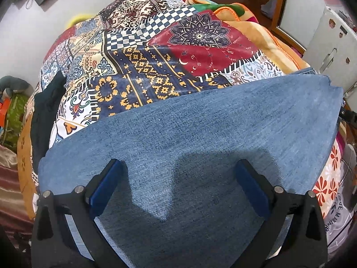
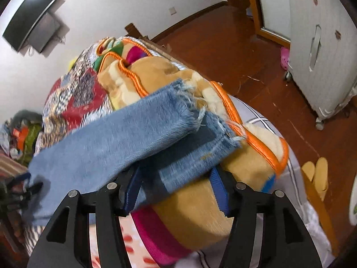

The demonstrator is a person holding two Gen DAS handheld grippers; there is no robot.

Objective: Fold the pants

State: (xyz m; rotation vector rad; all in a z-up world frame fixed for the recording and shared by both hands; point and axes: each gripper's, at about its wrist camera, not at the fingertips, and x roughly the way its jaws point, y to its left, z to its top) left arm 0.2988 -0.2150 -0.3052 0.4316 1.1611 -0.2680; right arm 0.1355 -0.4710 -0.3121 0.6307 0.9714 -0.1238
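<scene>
Left fingers (image 1: 179, 187) spread over jeans (image 1: 200, 134), right fingers (image 2: 176, 185) spread, "MARIN" print (image 1: 335, 221)

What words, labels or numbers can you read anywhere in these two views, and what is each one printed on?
"...UE MARIN...": partial dark lettering on the white printed sheet at the right edge of the left wrist view; its ends are cut off.
Stickers on the white cabinet: too small and blurred to read.
Jeans, patchwork bedspread, wall screen: no text visible.
</scene>
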